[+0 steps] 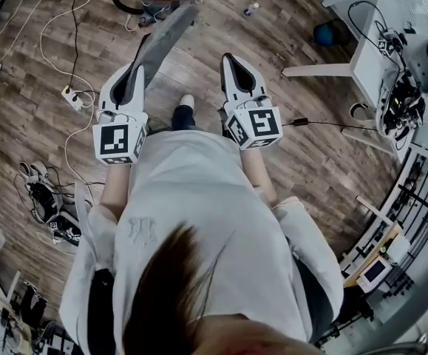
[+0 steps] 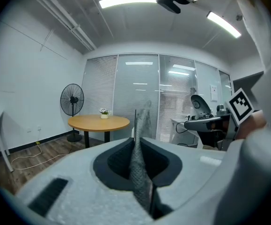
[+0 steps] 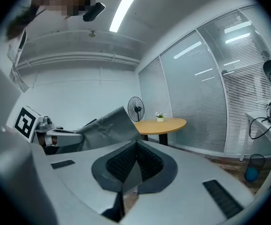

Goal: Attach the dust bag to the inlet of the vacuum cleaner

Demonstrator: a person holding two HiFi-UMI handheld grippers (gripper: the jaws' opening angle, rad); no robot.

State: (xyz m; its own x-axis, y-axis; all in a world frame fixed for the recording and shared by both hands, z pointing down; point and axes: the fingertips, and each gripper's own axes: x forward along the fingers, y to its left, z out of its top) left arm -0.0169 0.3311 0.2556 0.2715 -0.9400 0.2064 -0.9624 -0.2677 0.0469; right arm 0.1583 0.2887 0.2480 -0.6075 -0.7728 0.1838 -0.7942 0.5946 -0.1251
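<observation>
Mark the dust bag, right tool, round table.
dust bag (image 1: 163, 39): head view, mid fabric.
right tool (image 1: 229, 60): head view, between closed tips.
round table (image 2: 99, 122): left gripper view, tabletop.

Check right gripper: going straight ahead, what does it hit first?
Probably the round wooden table; the way looks free until then. The dust bag sits just left of that line. Depth unclear.

left gripper (image 1: 134, 71): left of right gripper (image 1: 233, 63), side by side, apart
dust bag (image 1: 165, 37): between the left jaws, runs forward past the tips, slanting right; not touching right gripper
round table (image 2: 98, 122): ahead, beyond the bag
fan (image 2: 72, 100): left of table, further back
plant pot (image 2: 104, 112): on table
power strip (image 1: 72, 97): on floor (image 1: 43, 65), left of left gripper
desk (image 1: 365, 58): far right
</observation>
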